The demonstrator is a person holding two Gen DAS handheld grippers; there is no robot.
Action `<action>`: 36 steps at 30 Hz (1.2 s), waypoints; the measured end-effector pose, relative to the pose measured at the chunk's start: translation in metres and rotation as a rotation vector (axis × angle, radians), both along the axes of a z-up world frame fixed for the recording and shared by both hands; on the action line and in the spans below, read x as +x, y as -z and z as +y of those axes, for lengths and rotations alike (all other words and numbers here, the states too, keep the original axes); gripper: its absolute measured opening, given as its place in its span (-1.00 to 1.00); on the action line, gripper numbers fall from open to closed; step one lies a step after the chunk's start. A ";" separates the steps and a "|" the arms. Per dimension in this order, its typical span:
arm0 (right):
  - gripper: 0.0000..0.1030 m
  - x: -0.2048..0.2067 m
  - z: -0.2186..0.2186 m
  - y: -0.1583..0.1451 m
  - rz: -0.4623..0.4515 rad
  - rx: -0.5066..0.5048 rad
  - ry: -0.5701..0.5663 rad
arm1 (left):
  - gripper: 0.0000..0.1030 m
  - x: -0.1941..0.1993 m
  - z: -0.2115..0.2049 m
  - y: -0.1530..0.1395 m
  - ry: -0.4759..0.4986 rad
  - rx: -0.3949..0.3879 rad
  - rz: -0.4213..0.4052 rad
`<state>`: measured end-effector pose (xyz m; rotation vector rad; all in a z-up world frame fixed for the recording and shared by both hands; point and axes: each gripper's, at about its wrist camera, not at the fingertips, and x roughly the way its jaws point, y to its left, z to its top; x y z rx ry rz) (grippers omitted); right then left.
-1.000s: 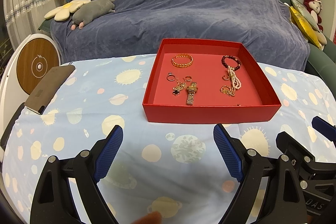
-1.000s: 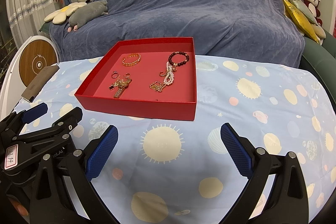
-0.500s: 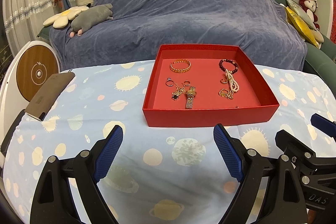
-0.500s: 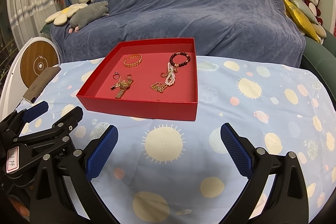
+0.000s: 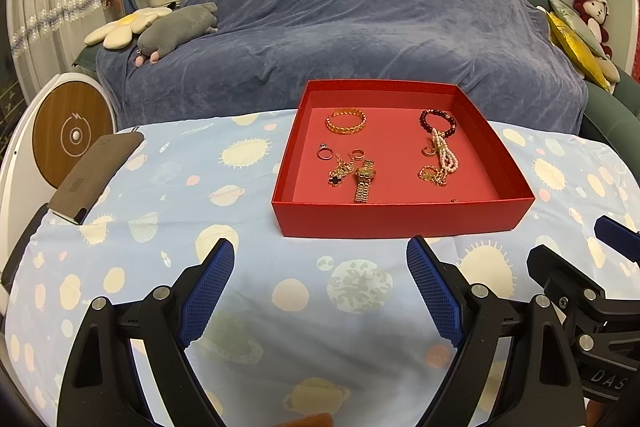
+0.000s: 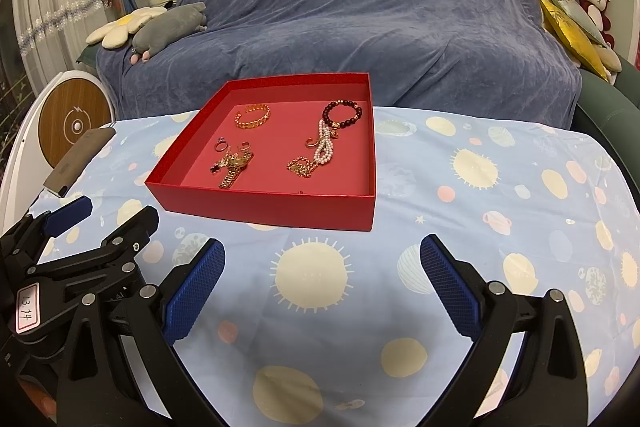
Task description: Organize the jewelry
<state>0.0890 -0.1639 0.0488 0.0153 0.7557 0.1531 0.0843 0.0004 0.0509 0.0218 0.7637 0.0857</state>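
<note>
A shallow red box (image 5: pixel 400 218) (image 6: pixel 264 205) sits on the planet-print cloth and holds the jewelry. Inside lie a gold chain bracelet (image 5: pixel 346 121) (image 6: pixel 253 117), a dark bead bracelet (image 5: pixel 437 122) (image 6: pixel 343 114), a pearl strand (image 5: pixel 443 151) (image 6: pixel 325 146), a gold watch (image 5: pixel 364 180) (image 6: pixel 235 167), small rings (image 5: pixel 324 151) and gold chains (image 5: pixel 432 175). My left gripper (image 5: pixel 320 287) hovers open in front of the box's near wall, nothing between its blue pads. My right gripper (image 6: pixel 322 283) is open too, to the right of the left one, also short of the box.
A dark flat phone-like slab (image 5: pixel 96 177) lies at the table's left edge. Beside it stands a round wooden-faced white device (image 5: pixel 74 135). Behind the table is a sofa under a blue throw (image 5: pixel 360 27) with plush toys (image 5: pixel 176 31).
The left wrist view has tilted up a little, so the box sits slightly lower in frame. Both grippers stay open and nothing in the box has moved.
</note>
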 end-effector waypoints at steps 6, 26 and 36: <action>0.86 0.000 0.000 0.000 0.000 0.000 0.001 | 0.66 0.000 0.001 0.000 -0.001 -0.003 0.003; 0.86 0.000 0.000 0.000 0.001 -0.002 0.000 | 0.66 -0.001 0.003 0.000 -0.003 -0.005 0.010; 0.86 0.000 0.000 0.000 0.001 -0.001 0.000 | 0.66 -0.001 0.003 0.000 -0.003 -0.008 0.012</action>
